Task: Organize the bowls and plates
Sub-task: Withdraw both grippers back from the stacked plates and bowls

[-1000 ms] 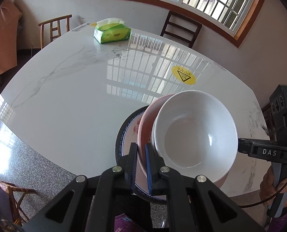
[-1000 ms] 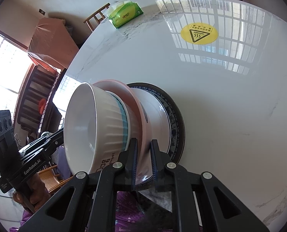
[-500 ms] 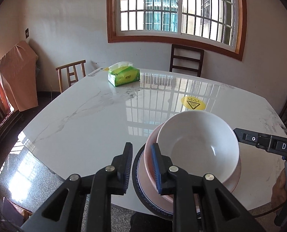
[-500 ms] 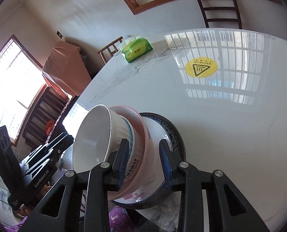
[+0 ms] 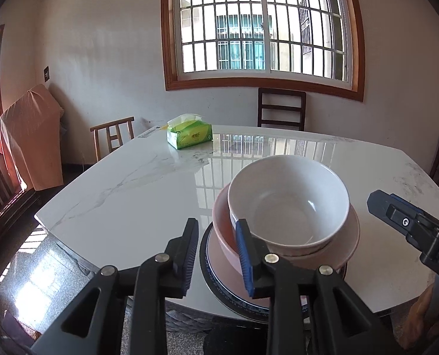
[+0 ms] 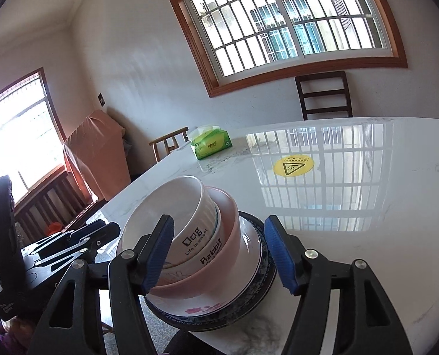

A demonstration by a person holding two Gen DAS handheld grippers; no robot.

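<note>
Opening both sets of jaws, we are letting go of the stack at the near edge of the marble table (image 5: 136,195): the white bowl (image 5: 288,201) is sitting in the pink bowl (image 5: 223,230) on the blue-rimmed plate (image 5: 216,278). Our left gripper (image 5: 216,254) and right gripper (image 6: 219,251) are both apart, holding nothing, the right one wider around the stack.

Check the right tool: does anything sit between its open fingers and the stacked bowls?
Nothing visible does. The right tool, whose fingers have just been opening, frames the white bowl and pink bowl, nested on the dark-rimmed plate, with only open air between pads and stack.
</note>
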